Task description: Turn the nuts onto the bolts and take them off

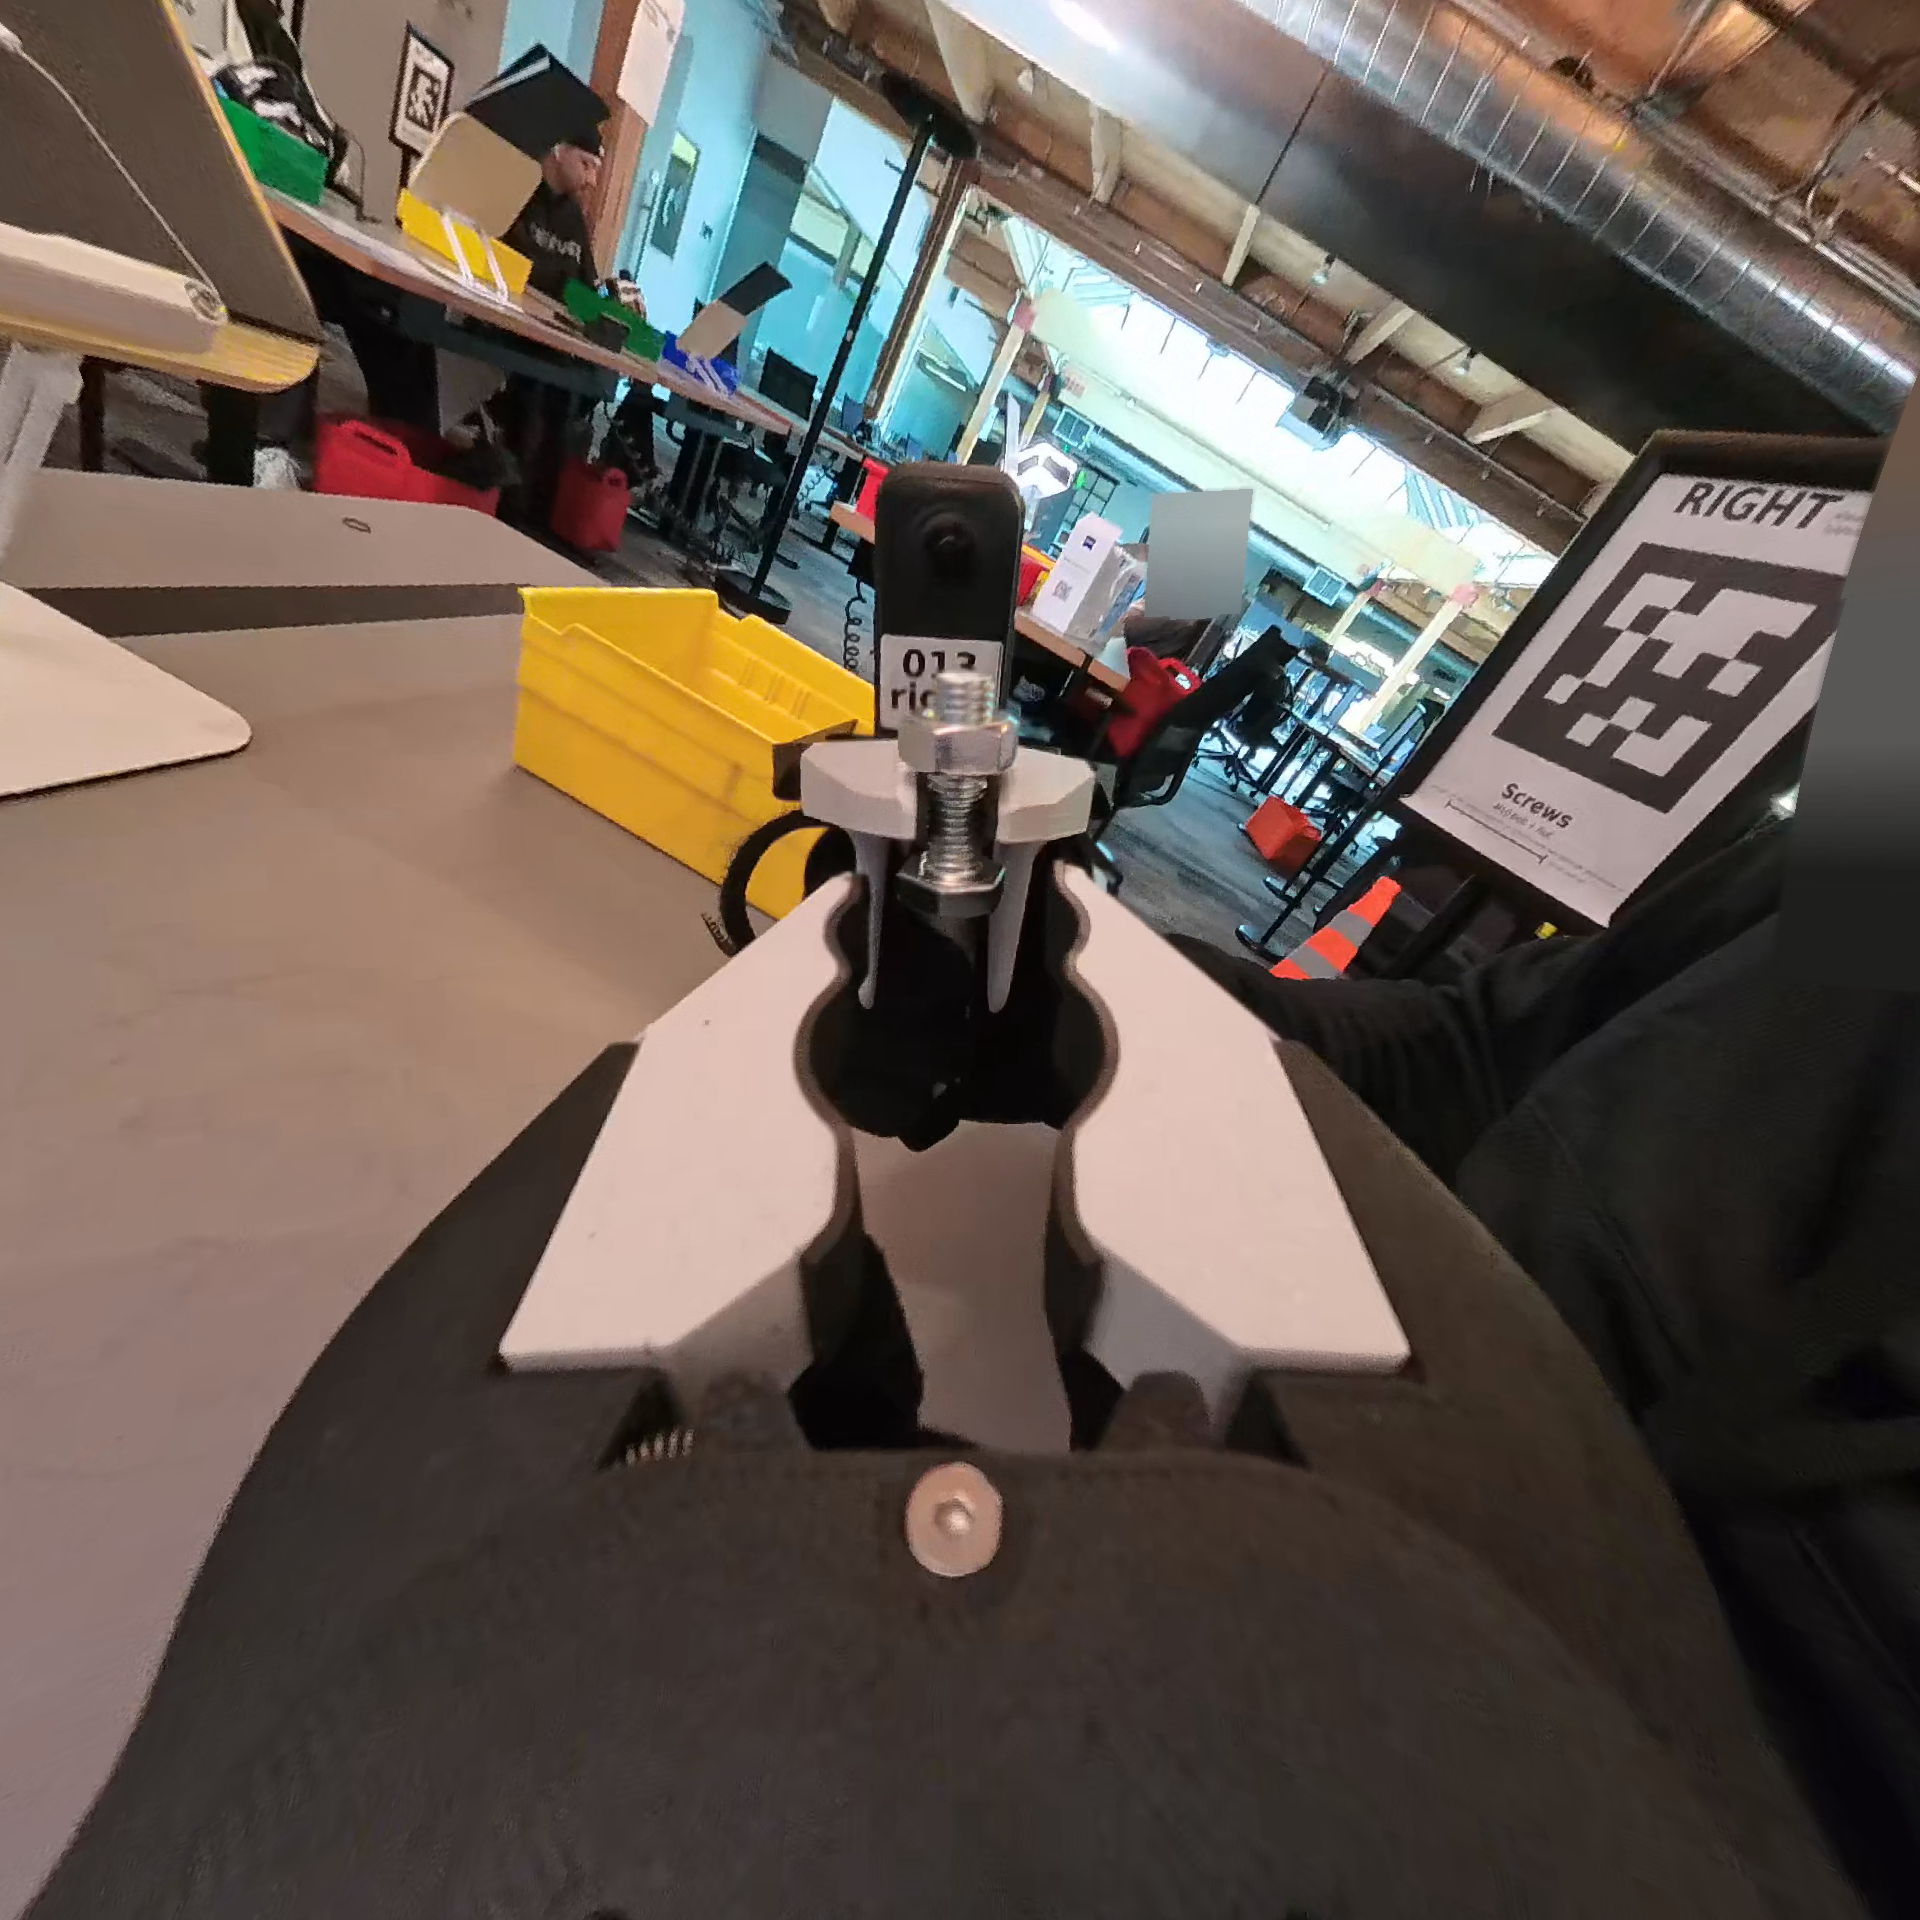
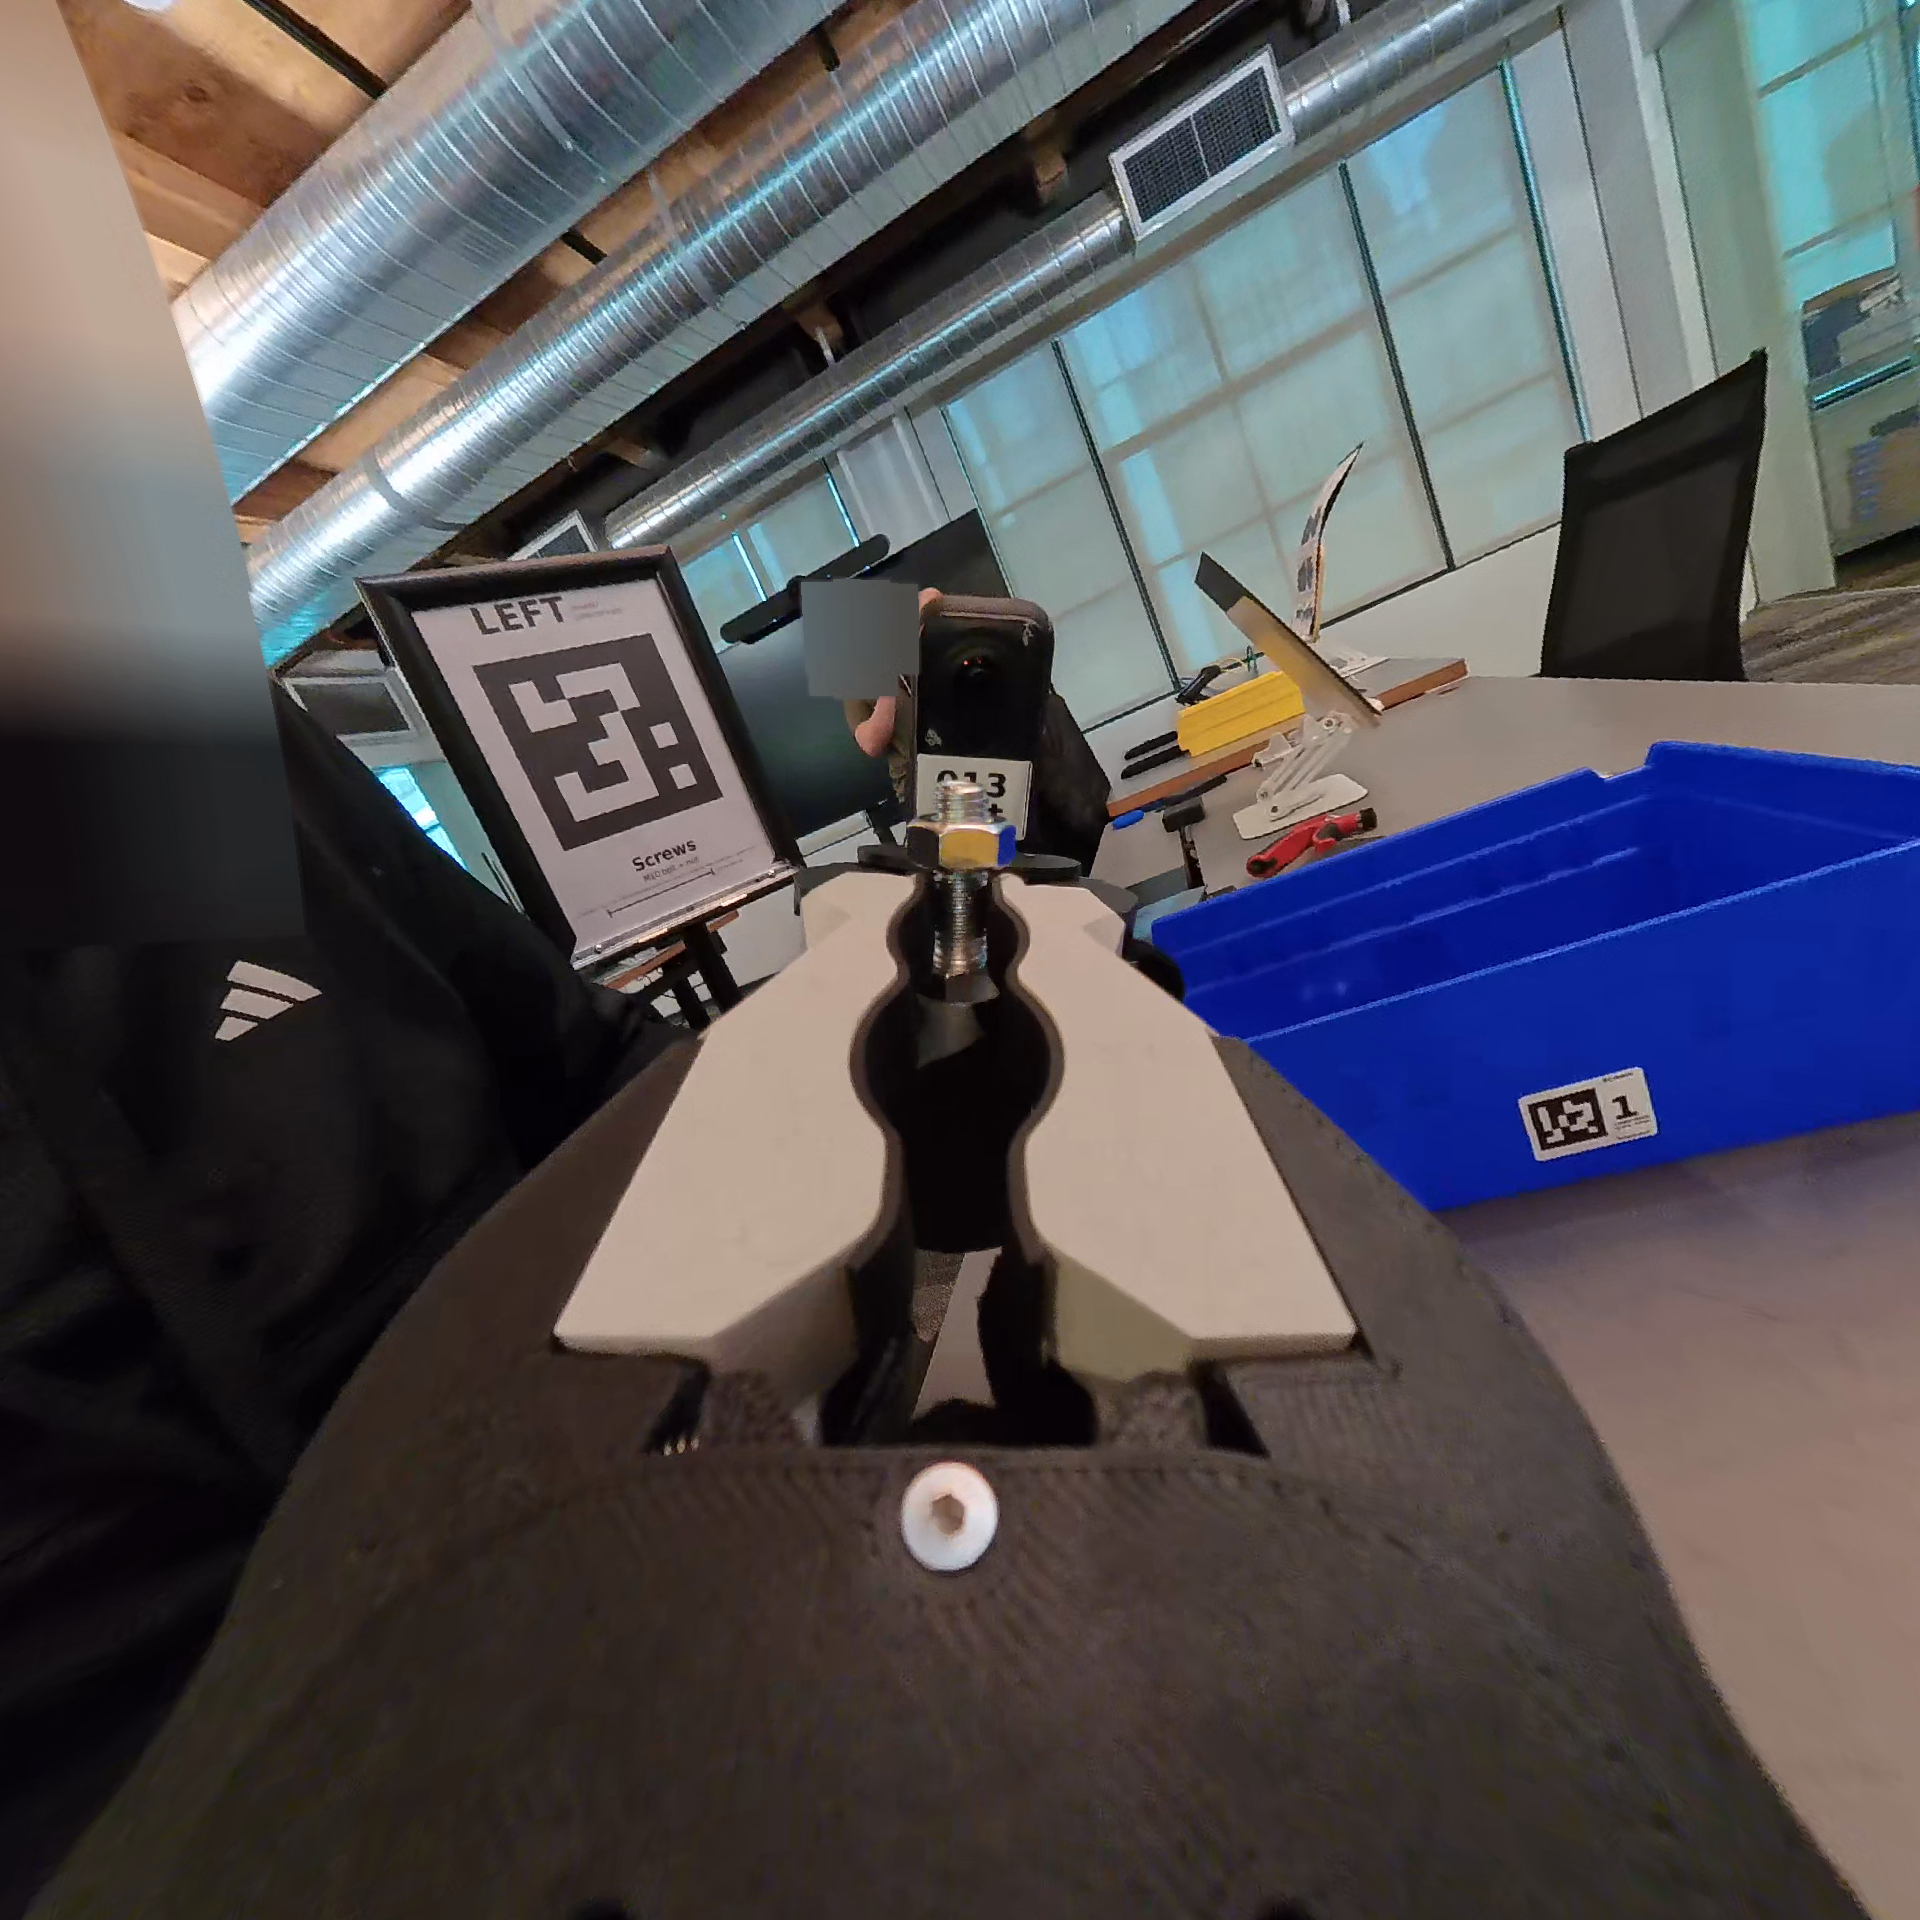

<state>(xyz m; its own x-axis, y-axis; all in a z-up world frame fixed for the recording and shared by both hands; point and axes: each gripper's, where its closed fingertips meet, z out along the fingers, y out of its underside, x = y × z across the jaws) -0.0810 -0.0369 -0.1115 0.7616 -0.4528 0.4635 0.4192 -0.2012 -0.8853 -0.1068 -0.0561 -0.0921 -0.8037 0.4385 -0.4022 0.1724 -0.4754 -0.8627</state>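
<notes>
Left wrist view: left tool (image 1: 956, 894) spread around bolt (image 1: 954, 831) head, actual grip impossible to tell; hex nut (image 1: 956, 743) high on thread.

Right wrist view: right tool (image 2: 961, 894) clamped on shank beneath nut. Probably mid-threading; next calls for steadying bolt, turning nut.

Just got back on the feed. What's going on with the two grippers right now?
Both handheld grippers meet on one bolt, held upright above the grey table. The left gripper looks closed on the bolt's head at the bottom, and the right gripper is closed at the nut. The nut sits high on the thread, with only a short threaded end showing above it. A single frame cannot show whether the nut is going on or coming off.
</notes>
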